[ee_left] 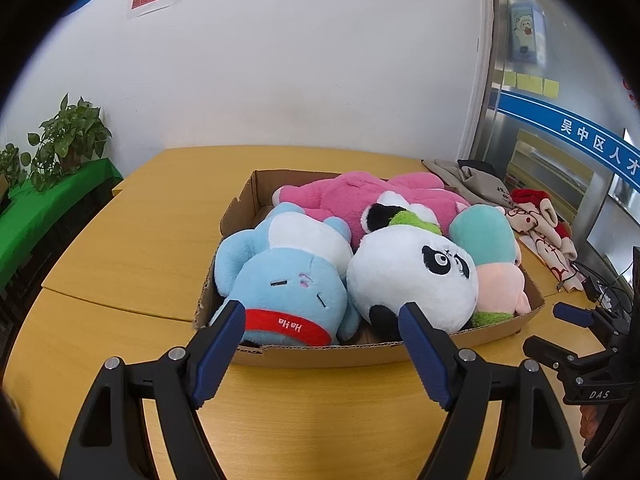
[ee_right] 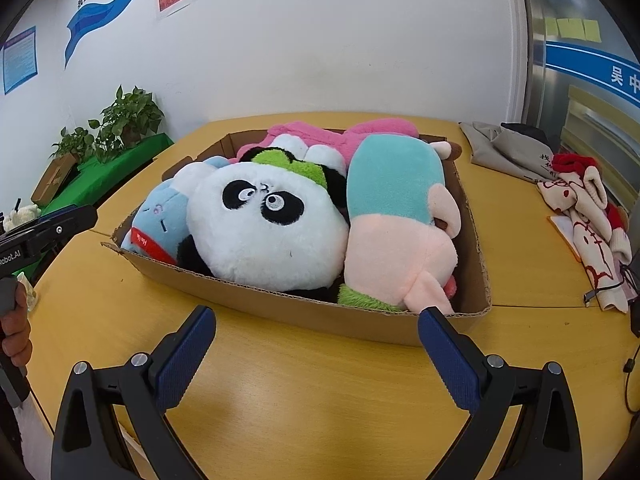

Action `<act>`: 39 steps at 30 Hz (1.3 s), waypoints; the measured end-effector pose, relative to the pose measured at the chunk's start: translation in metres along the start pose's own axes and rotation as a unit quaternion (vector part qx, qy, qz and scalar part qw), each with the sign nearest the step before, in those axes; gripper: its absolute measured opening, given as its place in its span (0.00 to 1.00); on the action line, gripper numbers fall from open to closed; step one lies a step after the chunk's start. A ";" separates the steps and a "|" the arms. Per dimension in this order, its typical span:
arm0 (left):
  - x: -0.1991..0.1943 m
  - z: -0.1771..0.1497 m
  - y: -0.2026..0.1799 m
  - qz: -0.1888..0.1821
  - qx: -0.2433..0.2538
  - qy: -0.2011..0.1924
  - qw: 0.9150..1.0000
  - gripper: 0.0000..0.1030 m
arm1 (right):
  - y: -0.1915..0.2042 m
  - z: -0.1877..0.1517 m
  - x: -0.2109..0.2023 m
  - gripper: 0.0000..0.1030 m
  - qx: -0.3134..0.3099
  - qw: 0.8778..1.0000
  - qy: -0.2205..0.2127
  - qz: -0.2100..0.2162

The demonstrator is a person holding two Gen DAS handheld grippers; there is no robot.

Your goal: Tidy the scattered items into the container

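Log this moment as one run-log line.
left gripper: open, empty | right gripper: open, empty | shallow cardboard box: holds blue, panda, pink, teal-and-peach plush toys | both grippers short of box

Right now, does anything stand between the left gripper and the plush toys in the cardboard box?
Only the cardboard box's low front wall. The left gripper is open, above bare table, facing the blue plush and panda plush.

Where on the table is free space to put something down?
Bare table lies between the cardboard box and both open grippers, and left of the box toward the plants. The box is packed with plush toys; the right edge is crowded with cloth items.
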State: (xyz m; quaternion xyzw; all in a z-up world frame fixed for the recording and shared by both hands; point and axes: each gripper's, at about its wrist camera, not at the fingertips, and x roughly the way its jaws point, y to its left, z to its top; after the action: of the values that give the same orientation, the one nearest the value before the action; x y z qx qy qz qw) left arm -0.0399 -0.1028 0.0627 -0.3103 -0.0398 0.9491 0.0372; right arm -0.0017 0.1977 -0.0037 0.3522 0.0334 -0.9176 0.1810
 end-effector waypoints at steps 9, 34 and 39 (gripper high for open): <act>0.004 -0.004 -0.015 -0.013 0.013 0.003 1.000 0.77 | 0.000 0.001 -0.004 1.00 0.001 1.000 -0.004 -0.008; 0.018 -0.009 -0.016 -0.015 0.013 0.022 1.000 0.77 | 0.004 -0.002 0.007 1.00 -0.001 1.000 0.010 -0.009; 0.019 -0.009 -0.017 -0.010 0.017 0.022 1.000 0.77 | 0.004 -0.002 0.008 1.00 -0.001 1.000 0.010 -0.008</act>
State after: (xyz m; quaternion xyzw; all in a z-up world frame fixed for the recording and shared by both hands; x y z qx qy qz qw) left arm -0.0488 -0.0840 0.0461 -0.3304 -0.0263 0.9420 0.0526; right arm -0.0047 0.1916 -0.0099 0.3607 0.0389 -0.9156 0.1731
